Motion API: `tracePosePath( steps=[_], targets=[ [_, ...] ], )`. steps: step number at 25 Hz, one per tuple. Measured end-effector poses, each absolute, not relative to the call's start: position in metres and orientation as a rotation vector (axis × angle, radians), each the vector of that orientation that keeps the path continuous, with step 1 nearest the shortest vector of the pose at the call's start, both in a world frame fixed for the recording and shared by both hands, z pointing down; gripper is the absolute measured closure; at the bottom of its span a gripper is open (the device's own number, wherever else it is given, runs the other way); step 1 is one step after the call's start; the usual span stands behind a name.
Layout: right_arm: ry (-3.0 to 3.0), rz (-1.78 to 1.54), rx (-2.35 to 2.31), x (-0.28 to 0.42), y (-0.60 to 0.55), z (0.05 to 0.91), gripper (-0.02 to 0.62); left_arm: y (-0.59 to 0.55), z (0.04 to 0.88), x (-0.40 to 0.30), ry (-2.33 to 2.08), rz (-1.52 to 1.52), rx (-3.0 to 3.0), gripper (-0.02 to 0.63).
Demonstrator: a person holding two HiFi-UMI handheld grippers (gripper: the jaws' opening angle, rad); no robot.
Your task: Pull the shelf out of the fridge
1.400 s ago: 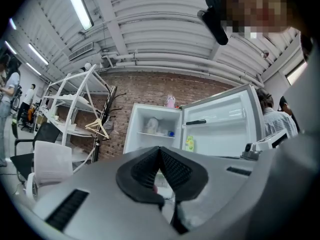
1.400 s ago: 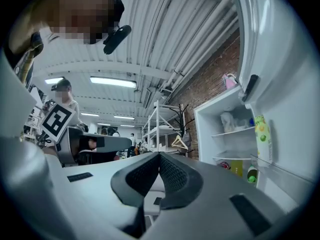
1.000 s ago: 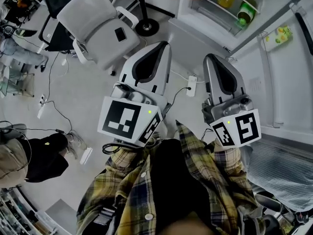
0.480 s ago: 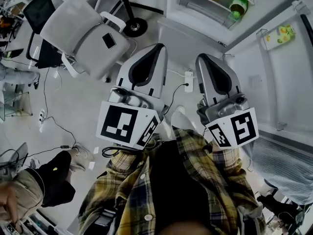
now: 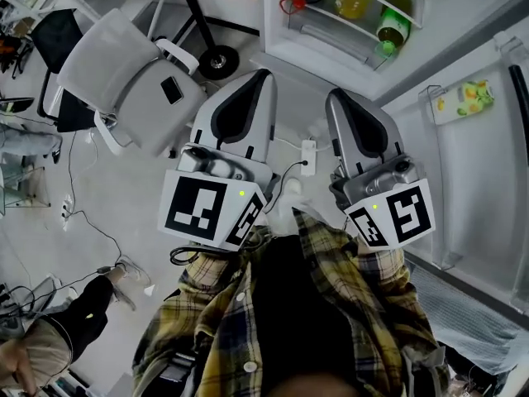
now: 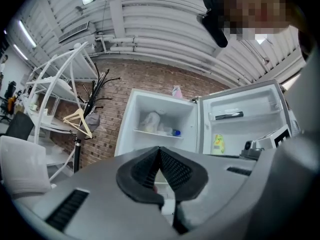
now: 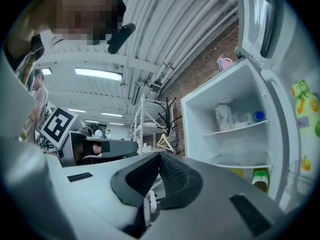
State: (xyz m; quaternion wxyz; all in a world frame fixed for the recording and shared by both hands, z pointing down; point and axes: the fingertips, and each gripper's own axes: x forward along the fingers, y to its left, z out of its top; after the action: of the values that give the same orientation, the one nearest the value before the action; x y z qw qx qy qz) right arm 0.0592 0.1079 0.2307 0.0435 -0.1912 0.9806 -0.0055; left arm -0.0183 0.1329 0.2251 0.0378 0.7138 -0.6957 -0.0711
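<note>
The white fridge (image 5: 347, 48) stands open ahead of me, with bottles lying in its lower part (image 5: 388, 27). In the left gripper view its upper shelf (image 6: 157, 133) carries a bag and small items. The right gripper view shows two white shelves (image 7: 235, 129), one above the other, and a green bottle (image 7: 260, 176) below. My left gripper (image 5: 261, 74) and right gripper (image 5: 334, 96) are held side by side, pointing at the fridge but well short of it. Both are shut with nothing between the jaws. The open fridge door (image 5: 471, 139) hangs on the right.
A grey office chair (image 5: 124, 73) stands at the left, with the wheeled base of a coat stand (image 5: 216, 56) behind it. A power strip (image 5: 306, 154) and cables lie on the floor between the grippers. A person (image 5: 50, 346) sits at the lower left. A white rack (image 6: 55, 94) stands left of the fridge.
The view has shifted: the fridge's lower part with its bottles has come further into the picture and the chair has slid left. Both grippers stay shut and side by side.
</note>
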Motion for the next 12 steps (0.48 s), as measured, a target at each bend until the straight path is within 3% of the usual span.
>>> tracePosePath(
  steps=[12],
  targets=[
    [2.998,-0.024,-0.518,0.068,0.037,0.227,0.578,0.059,0.218,-0.004,-2.168,-0.217,2.177,0.603]
  ],
)
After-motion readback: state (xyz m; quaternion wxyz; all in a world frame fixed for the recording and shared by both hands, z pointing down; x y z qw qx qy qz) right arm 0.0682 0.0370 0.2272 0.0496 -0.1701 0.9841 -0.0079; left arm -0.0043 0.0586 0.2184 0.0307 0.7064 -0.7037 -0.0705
